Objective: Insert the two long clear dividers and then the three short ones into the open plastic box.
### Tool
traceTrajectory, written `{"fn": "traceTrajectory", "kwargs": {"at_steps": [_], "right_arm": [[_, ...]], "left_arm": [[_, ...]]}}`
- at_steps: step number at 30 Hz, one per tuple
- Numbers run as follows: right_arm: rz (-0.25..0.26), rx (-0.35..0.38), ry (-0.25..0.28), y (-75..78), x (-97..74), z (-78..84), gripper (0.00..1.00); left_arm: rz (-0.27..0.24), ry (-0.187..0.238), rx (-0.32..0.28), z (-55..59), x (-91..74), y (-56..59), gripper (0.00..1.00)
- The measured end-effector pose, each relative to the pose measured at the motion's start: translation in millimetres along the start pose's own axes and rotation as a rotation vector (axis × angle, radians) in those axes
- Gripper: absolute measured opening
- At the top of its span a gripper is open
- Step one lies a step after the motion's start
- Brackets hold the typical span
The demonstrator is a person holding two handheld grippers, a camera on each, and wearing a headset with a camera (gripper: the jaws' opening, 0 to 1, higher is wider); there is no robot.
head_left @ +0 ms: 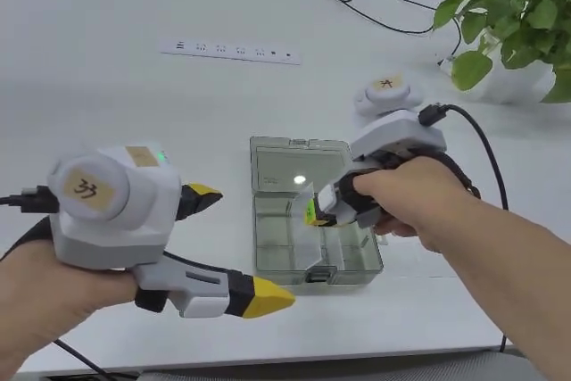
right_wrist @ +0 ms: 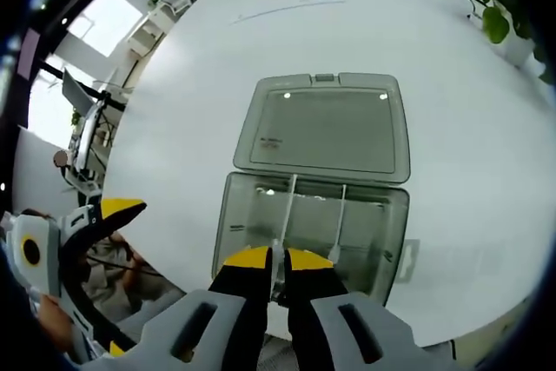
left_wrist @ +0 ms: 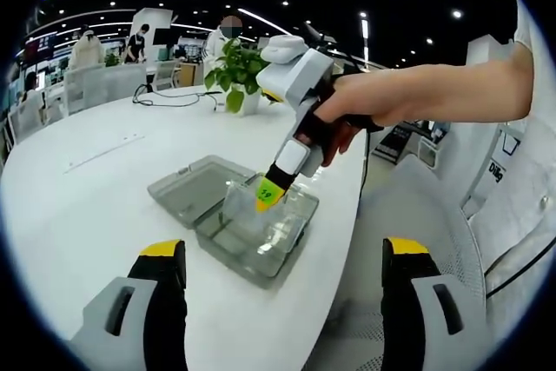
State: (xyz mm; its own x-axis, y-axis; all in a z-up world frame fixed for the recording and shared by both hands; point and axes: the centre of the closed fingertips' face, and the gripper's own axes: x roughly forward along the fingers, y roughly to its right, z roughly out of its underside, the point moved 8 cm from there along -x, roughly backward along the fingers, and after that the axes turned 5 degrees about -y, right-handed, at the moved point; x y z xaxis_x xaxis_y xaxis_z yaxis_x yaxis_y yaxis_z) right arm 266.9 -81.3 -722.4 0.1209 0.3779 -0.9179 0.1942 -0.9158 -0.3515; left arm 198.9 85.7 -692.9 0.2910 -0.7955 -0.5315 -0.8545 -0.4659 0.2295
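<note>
The right hand-held gripper (right_wrist: 276,258) is pinched together on the near end of a long clear divider (right_wrist: 287,204). This divider stands lengthwise in the open plastic box (right_wrist: 224,232), beside a second long divider (right_wrist: 339,215). The left hand-held gripper (head_left: 236,244) hovers with its jaws apart, left of the box, which sits on the white tabletop (head_left: 134,95).

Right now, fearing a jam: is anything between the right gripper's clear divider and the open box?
Nothing visible. The right gripper holds the thin clear plastic divider over the open grey-tinted plastic box.
</note>
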Motion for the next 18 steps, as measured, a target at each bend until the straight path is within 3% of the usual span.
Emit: {"fn": "traceTrajectory", "kwargs": {"at_steps": [18], "right_arm": [[0.024,-0.049,-0.008,-3.8,1.5,-0.9,0.07]], "left_arm": [[0.001,0.001,-0.005,1.6,1.0,-2.6,0.95]]}}
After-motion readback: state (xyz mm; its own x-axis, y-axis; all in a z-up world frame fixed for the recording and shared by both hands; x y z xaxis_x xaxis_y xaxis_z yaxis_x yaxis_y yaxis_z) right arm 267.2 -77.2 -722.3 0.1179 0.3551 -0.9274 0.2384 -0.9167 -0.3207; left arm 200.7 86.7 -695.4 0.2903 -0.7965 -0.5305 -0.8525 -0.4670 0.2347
